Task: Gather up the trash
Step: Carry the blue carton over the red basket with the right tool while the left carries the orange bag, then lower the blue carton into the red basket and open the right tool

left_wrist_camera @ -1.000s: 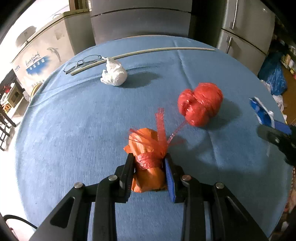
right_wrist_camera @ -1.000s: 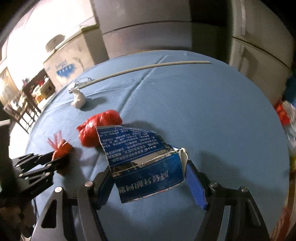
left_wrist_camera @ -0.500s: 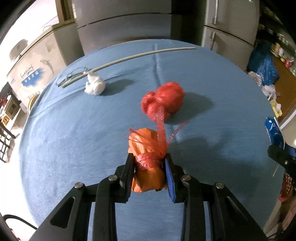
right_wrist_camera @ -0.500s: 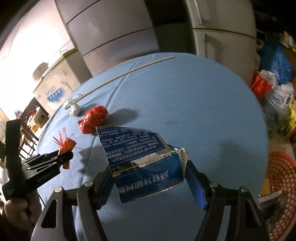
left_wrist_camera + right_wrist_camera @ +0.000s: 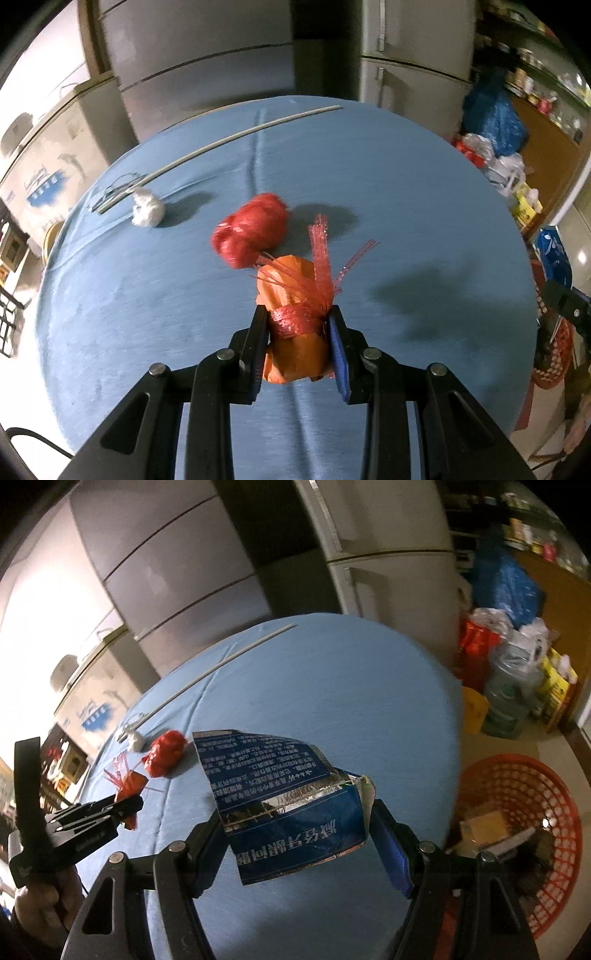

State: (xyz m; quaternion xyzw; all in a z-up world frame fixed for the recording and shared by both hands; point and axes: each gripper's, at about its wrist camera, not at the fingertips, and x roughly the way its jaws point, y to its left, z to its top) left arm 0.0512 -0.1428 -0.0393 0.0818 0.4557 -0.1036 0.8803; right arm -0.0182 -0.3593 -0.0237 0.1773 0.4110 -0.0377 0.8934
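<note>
- Two pieces of trash are held: an orange plastic wad bound in red netting (image 5: 295, 325) is clamped by the left gripper (image 5: 297, 343); a torn blue foil-lined carton (image 5: 288, 805) is pinched by the right gripper (image 5: 295, 845).
- Since a second ago, both have been lifted off and swung rightward; the red mesh basket (image 5: 517, 801) is now seen beyond the blue round table (image 5: 332, 686).
- Delivery is judged near.
- A red crumpled bag (image 5: 251, 229) and white wad (image 5: 147, 210) remain uncollected on the tabletop.

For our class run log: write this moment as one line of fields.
left gripper: shut on orange bag | right gripper: shut on blue wrapper | red basket: on floor beside table | remaining: red bundle, white wad
</note>
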